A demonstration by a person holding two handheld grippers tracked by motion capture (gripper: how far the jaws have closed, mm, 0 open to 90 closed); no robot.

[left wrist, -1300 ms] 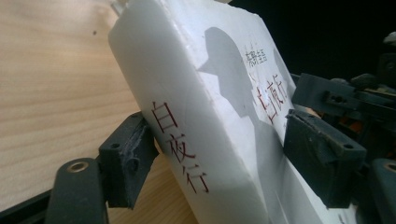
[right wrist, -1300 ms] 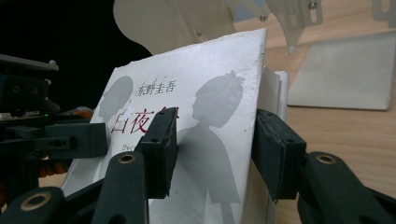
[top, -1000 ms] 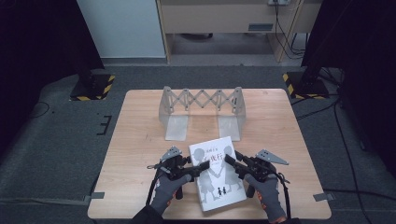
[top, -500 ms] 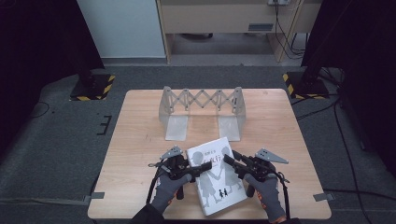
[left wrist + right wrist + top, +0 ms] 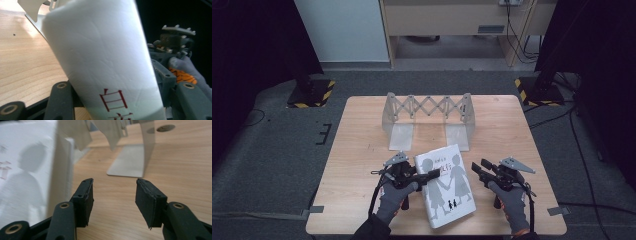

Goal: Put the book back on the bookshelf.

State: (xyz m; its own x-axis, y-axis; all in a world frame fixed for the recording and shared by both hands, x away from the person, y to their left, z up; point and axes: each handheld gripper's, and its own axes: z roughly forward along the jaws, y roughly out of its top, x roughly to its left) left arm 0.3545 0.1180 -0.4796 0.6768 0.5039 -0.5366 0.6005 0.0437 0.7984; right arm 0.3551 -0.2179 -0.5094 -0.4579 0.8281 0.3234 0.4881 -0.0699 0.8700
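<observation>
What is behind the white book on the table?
Behind the white book stands a grey folding book rack on the wooden table. The book's far edge covers part of the rack's flat feet, so whether they touch cannot be told.

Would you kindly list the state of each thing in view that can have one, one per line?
book: closed, cover up, one edge lifted off the table
left gripper: shut on the book's spine edge
right gripper: open, holding nothing, beside the book
expandable rack: stretched out, standing upright, holding nothing
table: bears the book and the rack
</observation>
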